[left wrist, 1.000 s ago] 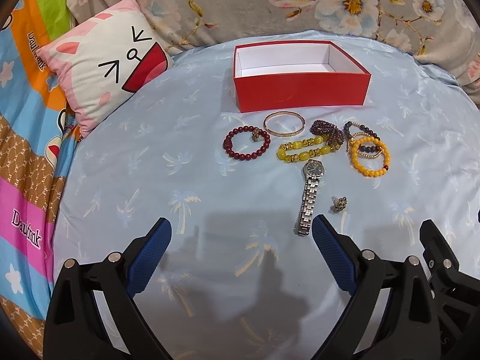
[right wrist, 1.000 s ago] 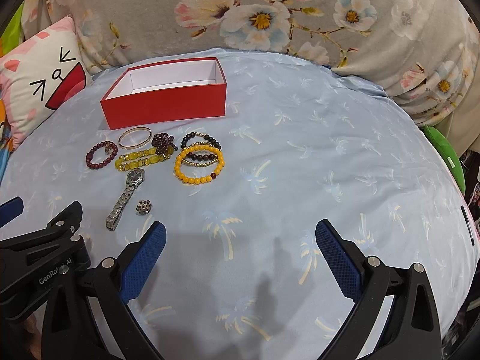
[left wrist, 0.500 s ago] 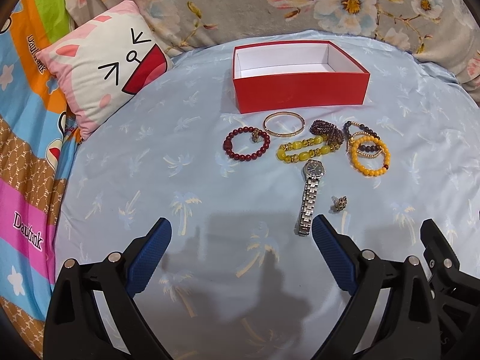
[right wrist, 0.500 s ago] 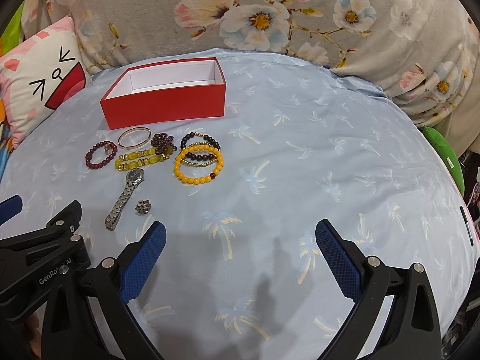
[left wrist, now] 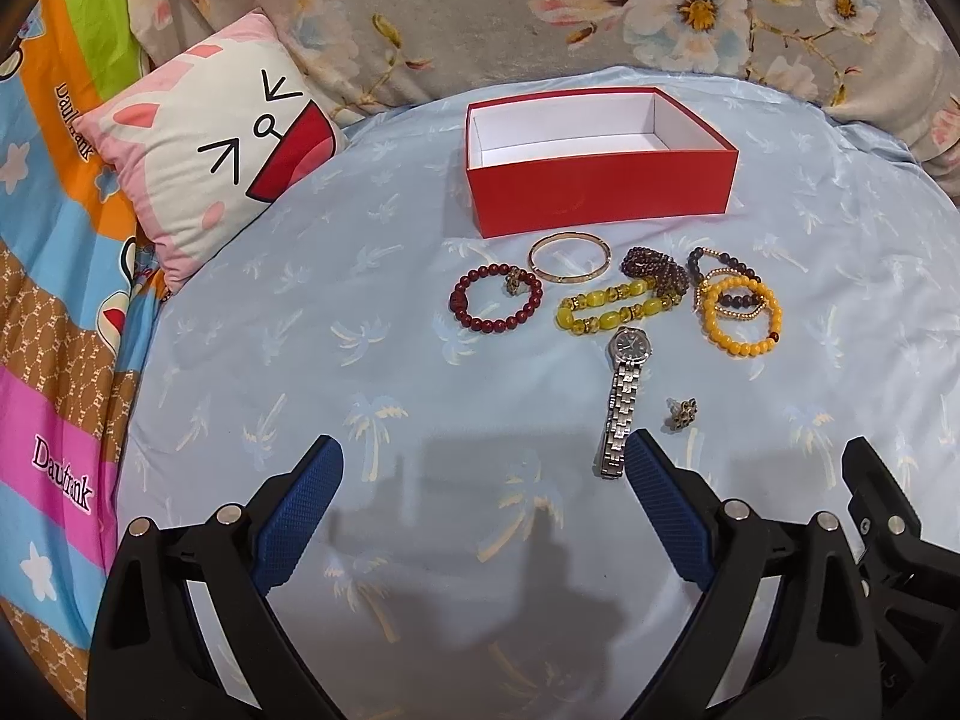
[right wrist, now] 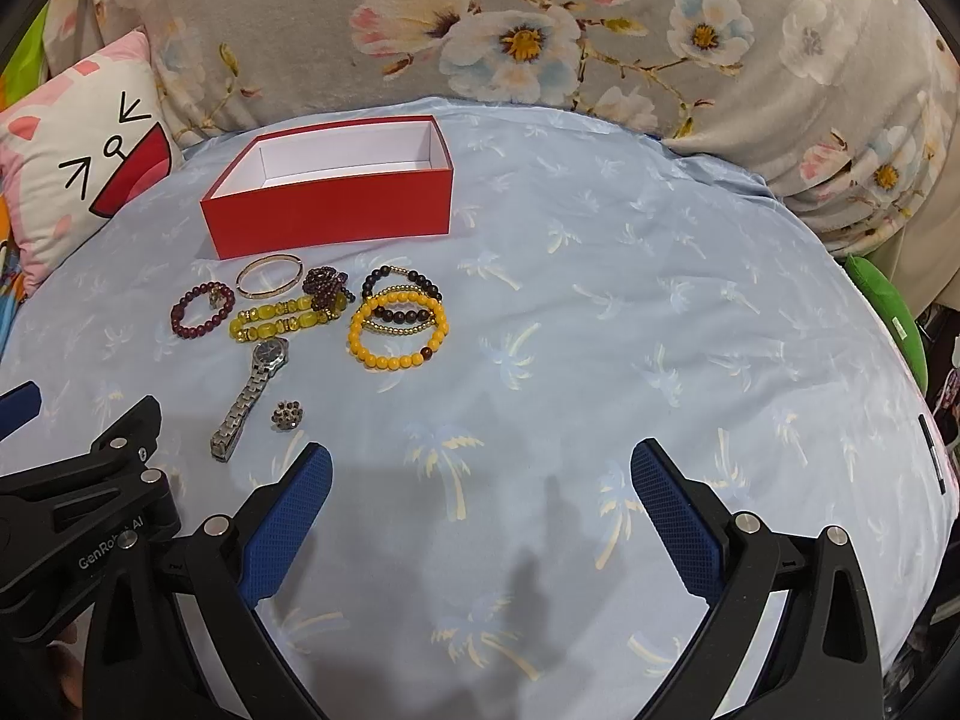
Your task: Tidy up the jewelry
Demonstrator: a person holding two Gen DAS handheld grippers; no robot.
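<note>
Two pairs of blue-padded tongs hover over a bed with a pale blue palm-print sheet [left wrist: 252, 324], both spread wide and holding nothing. The jewelry lies in a loose cluster just in front of an empty red box [left wrist: 600, 192]. The silver watch [left wrist: 624, 402] lies nearest, its long axis running from the box toward the tongs, its strap end just beside the right fingertip of the left tongs [left wrist: 483, 465]. That likely makes the left tongs the nearer pair. From the right tongs [right wrist: 480, 471], the watch [right wrist: 252, 399] and a small brooch [right wrist: 287, 415] lie off to the left.

The right view shows the left tongs alongside and a green object past the bed's edge; the left view shows a cartoon pillow [left wrist: 210, 138] left of the box.
</note>
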